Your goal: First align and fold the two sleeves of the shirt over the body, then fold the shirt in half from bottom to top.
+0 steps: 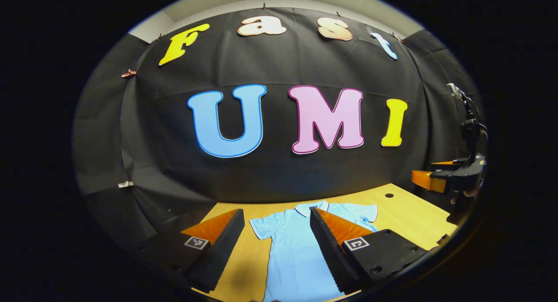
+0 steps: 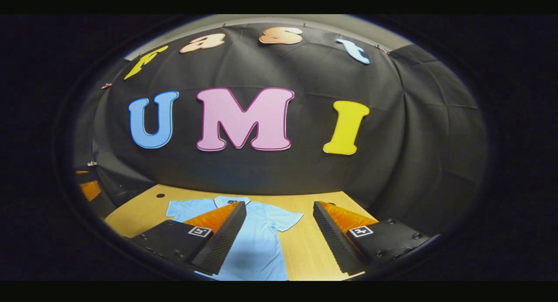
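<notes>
A light blue polo shirt (image 1: 293, 249) lies flat on the wooden table (image 1: 401, 210), collar toward the wall, both short sleeves spread out. My left gripper (image 1: 275, 217) hovers open above it, its fingers straddling the left sleeve (image 1: 261, 227) and chest. In the right gripper view the same shirt (image 2: 261, 241) lies below, its right sleeve (image 2: 285, 219) between the fingers of my right gripper (image 2: 279, 208), which is open and holds nothing. The right gripper (image 1: 449, 175) also appears at the far right of the left gripper view, raised above the table's edge.
The wooden table (image 2: 305, 249) has a small round hole (image 1: 389, 195) near its back corner. The black cloth wall rises directly behind the table. Bare wood lies on both sides of the shirt.
</notes>
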Available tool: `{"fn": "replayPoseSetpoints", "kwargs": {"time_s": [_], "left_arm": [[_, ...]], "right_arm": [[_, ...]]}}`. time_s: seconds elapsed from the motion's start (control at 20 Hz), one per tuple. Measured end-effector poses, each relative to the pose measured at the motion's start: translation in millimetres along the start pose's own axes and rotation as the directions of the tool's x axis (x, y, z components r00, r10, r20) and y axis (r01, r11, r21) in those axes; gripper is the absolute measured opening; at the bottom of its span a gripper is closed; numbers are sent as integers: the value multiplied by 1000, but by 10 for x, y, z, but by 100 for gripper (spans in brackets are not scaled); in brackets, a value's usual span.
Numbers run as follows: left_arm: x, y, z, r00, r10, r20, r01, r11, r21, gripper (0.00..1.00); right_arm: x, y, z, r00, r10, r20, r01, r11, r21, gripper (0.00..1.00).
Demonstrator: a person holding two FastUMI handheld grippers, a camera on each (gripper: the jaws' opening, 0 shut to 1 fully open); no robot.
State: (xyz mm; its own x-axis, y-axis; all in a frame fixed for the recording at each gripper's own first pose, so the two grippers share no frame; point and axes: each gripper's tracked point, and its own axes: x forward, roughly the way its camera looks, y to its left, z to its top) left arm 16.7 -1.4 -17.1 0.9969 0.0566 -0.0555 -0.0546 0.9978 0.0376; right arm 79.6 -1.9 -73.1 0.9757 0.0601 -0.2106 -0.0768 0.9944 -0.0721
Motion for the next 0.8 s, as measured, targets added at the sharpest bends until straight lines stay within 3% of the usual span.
{"fn": "replayPoseSetpoints", "kwargs": {"time_s": [0.45,0.8], "left_arm": [[227,73,-141,992,103,-68,-105,994,-29,97],[465,67,-243,978,163,-129,-172,984,-55,97]], "right_arm": [[974,-205,-368,991,29,-134,-31,999,-14,98],[1818,-373,-981,959,28,-281,-35,999,-23,97]]}}
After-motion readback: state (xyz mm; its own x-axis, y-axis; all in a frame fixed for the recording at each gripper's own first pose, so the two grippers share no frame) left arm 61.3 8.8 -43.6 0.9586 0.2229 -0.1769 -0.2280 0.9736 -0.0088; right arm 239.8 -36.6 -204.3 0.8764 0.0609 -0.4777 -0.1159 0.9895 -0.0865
